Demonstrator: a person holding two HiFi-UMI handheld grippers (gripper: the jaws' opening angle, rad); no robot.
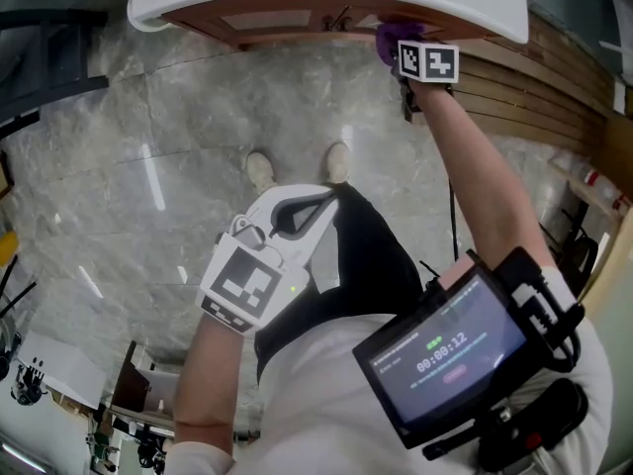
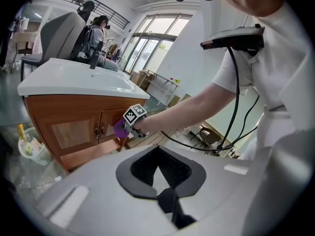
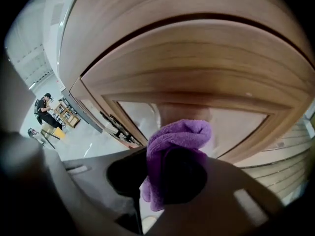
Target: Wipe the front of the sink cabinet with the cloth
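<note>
1. The floor [image 1: 148,156] is glossy grey stone-look slabs with pale veining and thin straight joints.
2. The sink cabinet [image 2: 59,117] is warm brown wood with a clear lengthwise grain. It has 2 doors, each a raised frame round a flat recessed panel.
3. A smooth white basin top [image 2: 74,82] with rounded edges overhangs the cabinet front.
4. The left tool [image 2: 157,178] has a matt grey shell and dark pads. It is held low by the person's waist, well apart from the cabinet. Its jaws are together with nothing between them.
5. The right tool [image 3: 157,178] is reached out to the cabinet front, just under the overhang. Its dark jaws are clamped on the cloth, kept slightly apart by its thickness.
6. The cloth [image 3: 179,136] is purple, soft and nubbly, bunched into a rounded wad. The wad sticks out past the jaw tips and meets the panel of the right-hand door.
7. 2 small metal handles [image 2: 99,130] sit side by side where the doors meet, just left of the cloth.
</note>
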